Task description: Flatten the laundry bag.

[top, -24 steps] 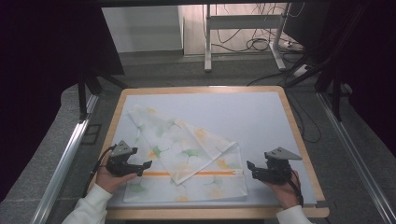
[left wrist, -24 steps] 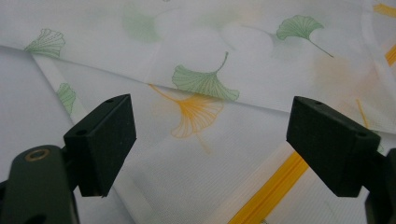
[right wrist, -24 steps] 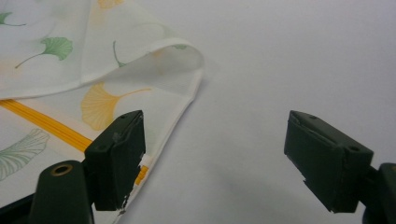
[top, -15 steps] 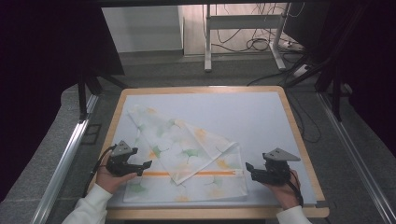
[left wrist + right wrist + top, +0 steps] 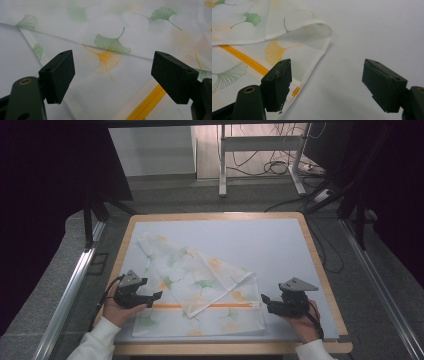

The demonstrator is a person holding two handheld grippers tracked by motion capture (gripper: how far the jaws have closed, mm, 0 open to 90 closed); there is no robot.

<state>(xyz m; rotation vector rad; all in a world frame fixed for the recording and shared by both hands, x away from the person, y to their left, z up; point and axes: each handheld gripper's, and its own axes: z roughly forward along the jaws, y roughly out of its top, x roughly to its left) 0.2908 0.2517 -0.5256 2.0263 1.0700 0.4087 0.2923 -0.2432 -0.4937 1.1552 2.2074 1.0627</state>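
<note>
A thin white cloth [image 5: 192, 282] printed with green and orange ginkgo leaves and an orange stripe lies on the table, with one part folded diagonally over the rest. My left gripper [image 5: 157, 296] stands open at the cloth's left side, its jaws wide above the printed fabric [image 5: 110, 57]. My right gripper [image 5: 264, 300] is open at the cloth's right edge. In the right gripper view its left fingertip [image 5: 278, 82] hangs over the cloth's hemmed edge [image 5: 312, 67], and the other is over bare mat. Nothing is held.
The cloth rests on a pale grey mat [image 5: 270, 245] on a wooden-edged table [image 5: 325, 270]. A metal rail [image 5: 70, 295] runs along the left. Cables and a desk frame [image 5: 260, 150] are on the floor beyond the far edge.
Both grippers have shifted only slightly. The cloth lies the same way as before.
</note>
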